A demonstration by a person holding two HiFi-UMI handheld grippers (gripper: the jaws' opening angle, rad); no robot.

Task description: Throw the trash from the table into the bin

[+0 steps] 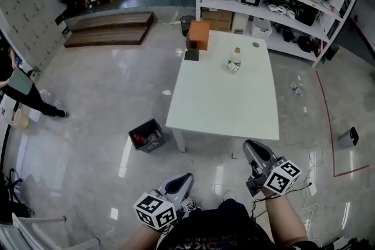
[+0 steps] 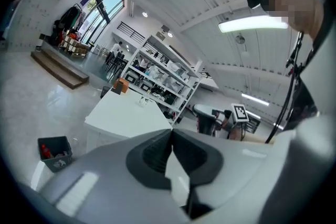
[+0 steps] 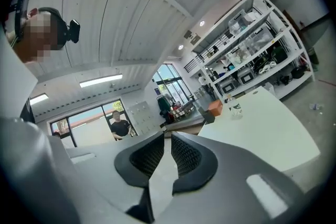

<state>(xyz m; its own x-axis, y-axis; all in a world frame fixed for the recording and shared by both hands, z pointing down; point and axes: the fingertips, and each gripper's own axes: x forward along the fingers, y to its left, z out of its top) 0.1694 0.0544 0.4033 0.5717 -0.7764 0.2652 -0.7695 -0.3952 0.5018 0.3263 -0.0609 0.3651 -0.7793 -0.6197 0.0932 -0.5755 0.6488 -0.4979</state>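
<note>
Near table: left tool closed, empty; right tool slightly apart, empty; bottle on table.

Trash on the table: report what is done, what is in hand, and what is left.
Done: the bin beside the table already holds some items, one red. In hand: nothing; the left gripper is shut, the right gripper slightly open, both empty and short of the table. Left: the bottle, orange box and small dark object sit on the tabletop.

Bottle on table, bin at its left
</note>
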